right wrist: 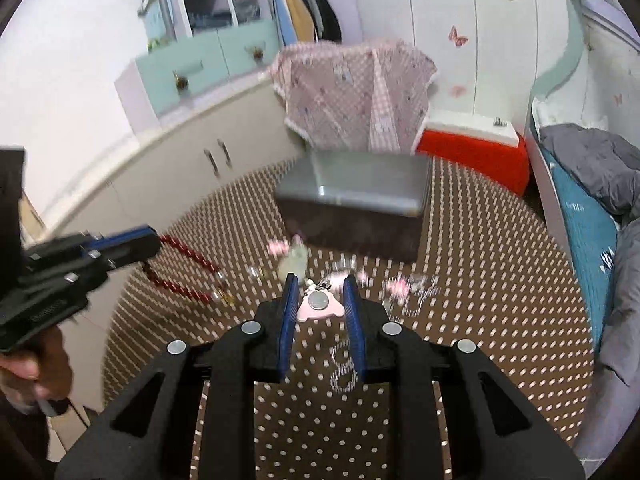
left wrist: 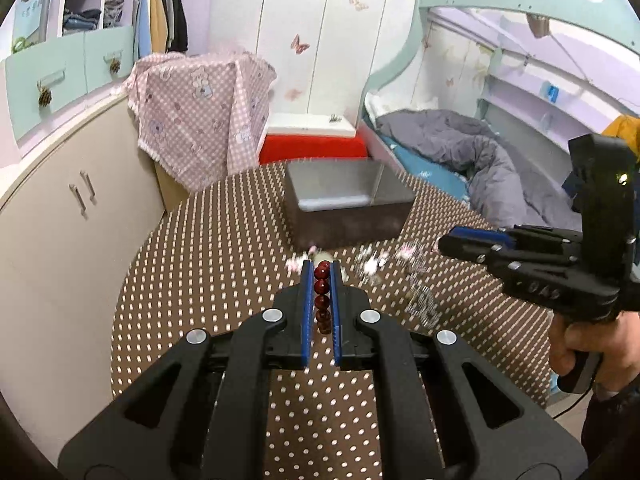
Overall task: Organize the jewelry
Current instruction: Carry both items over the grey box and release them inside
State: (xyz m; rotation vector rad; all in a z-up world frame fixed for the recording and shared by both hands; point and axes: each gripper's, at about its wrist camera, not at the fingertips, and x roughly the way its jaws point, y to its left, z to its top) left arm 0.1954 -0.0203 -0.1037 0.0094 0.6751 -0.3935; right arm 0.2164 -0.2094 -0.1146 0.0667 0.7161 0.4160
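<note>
My left gripper [left wrist: 321, 270] is shut on a dark red bead bracelet [left wrist: 322, 296]; in the right wrist view the gripper [right wrist: 154, 238] holds the bracelet [right wrist: 184, 270] so it hangs in a loop down to the table. My right gripper [right wrist: 319, 282] holds a pink charm with a round silver centre [right wrist: 319, 304] between its blue pads; in the left wrist view this gripper [left wrist: 444, 242] looks closed. A grey open box [left wrist: 344, 196] stands at the far side of the table, also shown in the right wrist view [right wrist: 356, 200]. Blurred pink and clear jewelry pieces [left wrist: 376, 264] lie before it.
The round table has a brown dotted cloth [left wrist: 208, 264]. A silvery chain [right wrist: 344, 368] lies under my right gripper. Beyond the table are beige cabinets [left wrist: 60, 208], a pink checked cover [left wrist: 196, 112], a red and white box [left wrist: 312, 140] and a bed [left wrist: 472, 152].
</note>
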